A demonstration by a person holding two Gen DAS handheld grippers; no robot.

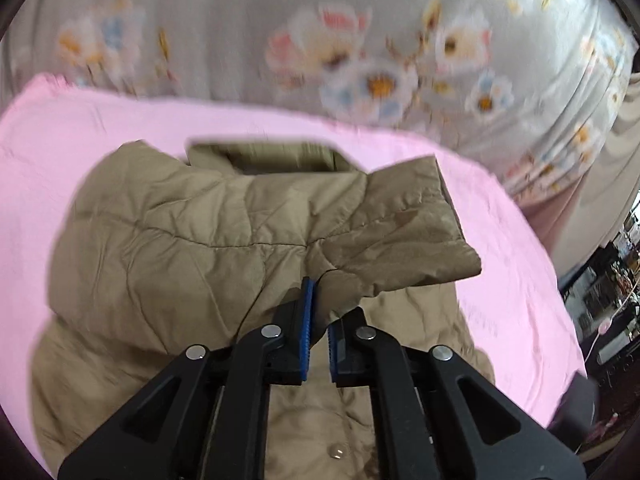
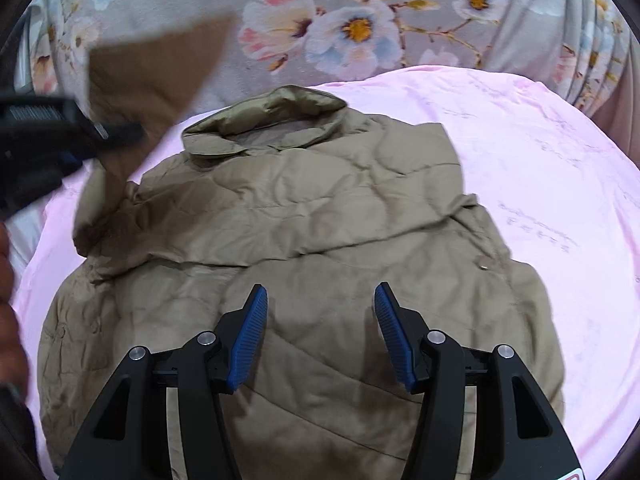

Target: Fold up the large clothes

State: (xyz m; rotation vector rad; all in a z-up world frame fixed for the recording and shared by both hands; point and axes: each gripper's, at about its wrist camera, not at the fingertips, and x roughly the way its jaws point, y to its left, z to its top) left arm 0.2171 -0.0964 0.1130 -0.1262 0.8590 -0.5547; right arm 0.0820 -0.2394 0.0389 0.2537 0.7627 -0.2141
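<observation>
Khaki quilted puffer jacket (image 2: 304,240) lies spread on a pink sheet (image 2: 540,184), collar (image 2: 264,116) at the far end, towards a grey floral bedcover (image 2: 360,28).

Left gripper (image 1: 318,312): blue-padded jaws nearly together, pinching a fold of the jacket's sleeve (image 1: 400,232). Sleeve is lifted off the sheet and held across the jacket body, cuff end sticking out to the right in the left wrist view. In the right wrist view the same sleeve (image 2: 156,76) shows as a blurred brown flap up at the left, with the left gripper's black body beside it; jaw tips hidden there.

Right gripper (image 2: 320,336): jaws spread wide, nothing between the pads, hovering over the jacket's lower-middle. Can't tell if it touches the fabric.

One snap button (image 2: 483,267) visible near the jacket's right edge, another (image 1: 336,453) in the left wrist view low on the front.

Dark clutter past the bed's right edge (image 1: 616,300), too blurred to identify.
</observation>
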